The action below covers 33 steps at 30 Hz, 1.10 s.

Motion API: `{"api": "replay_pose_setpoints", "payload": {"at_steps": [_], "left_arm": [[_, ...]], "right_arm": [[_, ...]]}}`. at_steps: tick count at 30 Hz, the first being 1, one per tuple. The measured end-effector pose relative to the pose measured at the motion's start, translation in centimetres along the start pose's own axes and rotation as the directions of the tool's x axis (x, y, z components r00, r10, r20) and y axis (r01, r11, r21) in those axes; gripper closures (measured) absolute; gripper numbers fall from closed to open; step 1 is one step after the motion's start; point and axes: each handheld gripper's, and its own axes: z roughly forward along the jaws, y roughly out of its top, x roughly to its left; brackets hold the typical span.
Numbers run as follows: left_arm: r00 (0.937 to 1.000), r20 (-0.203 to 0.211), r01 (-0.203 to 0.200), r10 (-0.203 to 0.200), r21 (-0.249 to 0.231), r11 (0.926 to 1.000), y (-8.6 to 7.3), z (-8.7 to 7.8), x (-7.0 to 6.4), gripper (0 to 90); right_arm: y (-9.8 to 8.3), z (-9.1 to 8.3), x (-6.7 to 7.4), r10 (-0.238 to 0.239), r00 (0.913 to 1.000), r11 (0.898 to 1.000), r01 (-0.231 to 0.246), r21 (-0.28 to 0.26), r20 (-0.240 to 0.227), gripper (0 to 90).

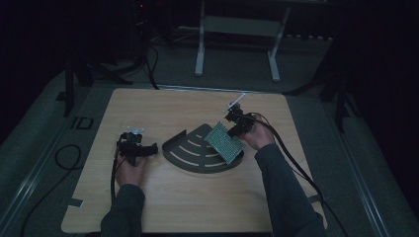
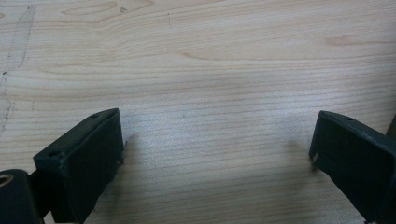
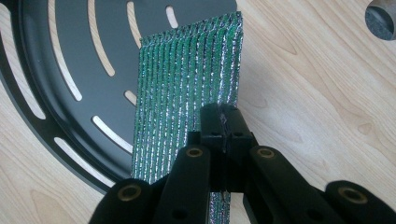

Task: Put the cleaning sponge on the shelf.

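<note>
Apparently right tool (image 3: 223, 122) pinching cloth (image 3: 187, 88) edge (over tray (image 3: 70, 60))

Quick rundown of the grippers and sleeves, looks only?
Both are black two-jaw tools. The left gripper has blocky matte black jaws with small screw holes. The right gripper has black linkage arms with brass-coloured inserts at the pivots. In the high view a black cable trails from the right one along the arm, and each has a pale plate on top. Sleeves are dark, grey-green.
</note>
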Motion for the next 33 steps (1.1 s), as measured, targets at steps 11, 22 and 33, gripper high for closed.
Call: {"api": "replay_pose_setpoints", "payload": {"at_steps": [11, 22, 33], "left_arm": [[1.0000, 0.000, 0.000, 0.000, 0.001, 1.0000, 0.0, 0.0, 0.0, 3.4], [1.0000, -0.001, 0.001, -0.001, 0.000, 1.0000, 0.0, 0.0, 0.0, 3.4], [1.0000, 0.000, -0.002, 0.002, 0.002, 1.0000, 0.0, 0.0, 0.0, 3.4]], "right_arm": [[0.0, 0.6, 0.3, -0.008, 1.0000, 1.000, 0.008, 0.008, 0.004, 89.6], [0.0, 1.1, 0.5, -0.015, 0.9998, 1.000, 0.015, 0.013, 0.011, 89.6], [-0.7, 2.5, 0.5, -0.007, 0.9999, 0.999, 0.007, 0.037, 0.015, 89.5]]}}
